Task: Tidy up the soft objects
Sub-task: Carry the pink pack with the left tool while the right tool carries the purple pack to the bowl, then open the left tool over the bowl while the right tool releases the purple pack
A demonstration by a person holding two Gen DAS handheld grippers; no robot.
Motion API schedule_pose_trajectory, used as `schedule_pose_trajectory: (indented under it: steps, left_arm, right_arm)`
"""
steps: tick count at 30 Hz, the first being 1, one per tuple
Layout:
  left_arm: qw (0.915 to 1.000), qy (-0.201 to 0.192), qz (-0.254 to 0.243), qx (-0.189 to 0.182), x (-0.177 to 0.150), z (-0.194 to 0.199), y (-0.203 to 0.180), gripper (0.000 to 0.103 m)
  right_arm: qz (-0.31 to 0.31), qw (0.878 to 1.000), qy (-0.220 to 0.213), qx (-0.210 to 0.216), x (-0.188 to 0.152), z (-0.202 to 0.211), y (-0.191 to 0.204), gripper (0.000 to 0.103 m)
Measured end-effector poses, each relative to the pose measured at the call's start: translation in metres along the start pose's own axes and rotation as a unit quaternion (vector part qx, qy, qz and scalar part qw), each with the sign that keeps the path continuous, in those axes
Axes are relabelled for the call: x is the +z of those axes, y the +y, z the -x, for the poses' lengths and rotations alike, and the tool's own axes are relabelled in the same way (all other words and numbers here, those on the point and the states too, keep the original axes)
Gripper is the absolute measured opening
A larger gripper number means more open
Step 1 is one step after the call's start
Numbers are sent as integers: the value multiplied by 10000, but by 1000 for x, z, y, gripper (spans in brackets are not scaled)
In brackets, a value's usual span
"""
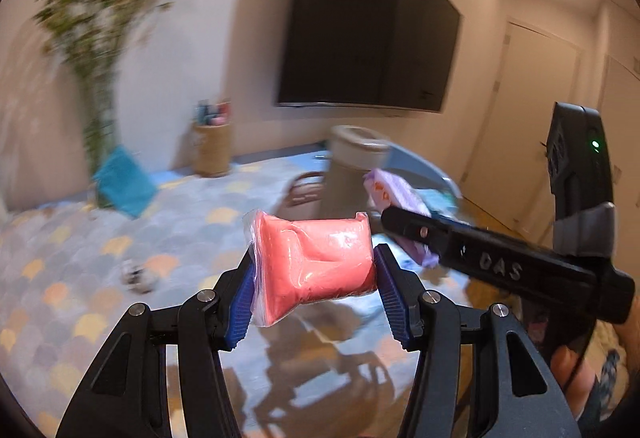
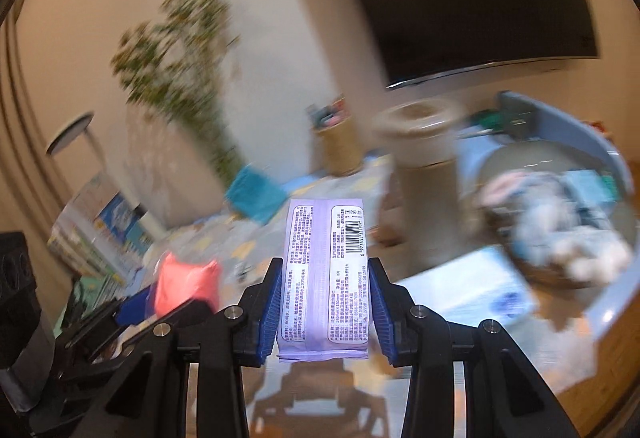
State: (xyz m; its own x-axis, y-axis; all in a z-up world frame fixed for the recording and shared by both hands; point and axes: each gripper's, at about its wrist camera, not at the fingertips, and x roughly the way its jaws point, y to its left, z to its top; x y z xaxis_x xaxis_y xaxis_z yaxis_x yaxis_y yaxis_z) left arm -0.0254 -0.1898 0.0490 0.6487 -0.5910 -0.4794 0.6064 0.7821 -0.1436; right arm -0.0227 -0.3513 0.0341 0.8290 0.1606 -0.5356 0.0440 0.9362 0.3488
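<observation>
Nearest to us, our left gripper (image 1: pixel 314 274) pinches a pink soft block sealed in a clear plastic bag (image 1: pixel 316 264), its blue ribbed pads (image 1: pixel 244 308) pressing into both sides so the block bulges between them, lifted above the rug. Our right gripper (image 2: pixel 324 302) is clamped on a lilac wipes pack (image 2: pixel 324 278), held upright with its back panel towards the camera: we can make out a barcode with a row of digits beneath it and two columns of small print, too fine to read. In the left wrist view the right gripper's black body crosses in from the right, and raised letters on it look like "GAS", though blur leaves that uncertain. Below both grippers lies a pale rug (image 1: pixel 72 258) patterned with grey, yellow and orange scales. Further on stand a beige cylindrical bin (image 2: pixel 420 158) and a blue round tub (image 2: pixel 600 166) holding fluffy toys and cloths. Beyond those, a teal cushion (image 1: pixel 124 186) leans by the wall near a woven basket (image 1: pixel 212 150) with bottles in it. Farthest back, a tall leafy plant (image 1: pixel 104 22) and a large dark wall screen (image 1: pixel 368 34) stand against the cream wall.
</observation>
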Motion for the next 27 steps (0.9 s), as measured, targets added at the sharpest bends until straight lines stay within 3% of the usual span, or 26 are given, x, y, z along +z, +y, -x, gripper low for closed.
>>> schedule_pose_trajectory:
  steps: [6,10,14,18,25,27]
  left_arm:
    - [9979,286,-524,-237,7,-56,-68,53]
    - [9949,121,-948,-315,14,-87,-114,53]
    - [9939,189,-949,-529,33,-129,-142,53]
    - [9942,300,-873,-558,49,-171,-157,53]
    - [9908,295,-1314,-126,56,-220,-179,55]
    - [9916,295,-1263,-3,56,-230,-177,66]
  right_arm:
    - [-546,9930,-512,-917,12,45,-98,39]
    - [-1156,9860,-480,-1099,16,50,-171,39]
    - [-1312,9813,-414,-1345,36,44,-225,39]
    - [-1460,9793,-211,-1385,57,25,-263,40]
    - [-1599,9798,80,-1202,86,-10,-303,40]
    - [-1643,9808,156,-1043,94,-20,-309,46]
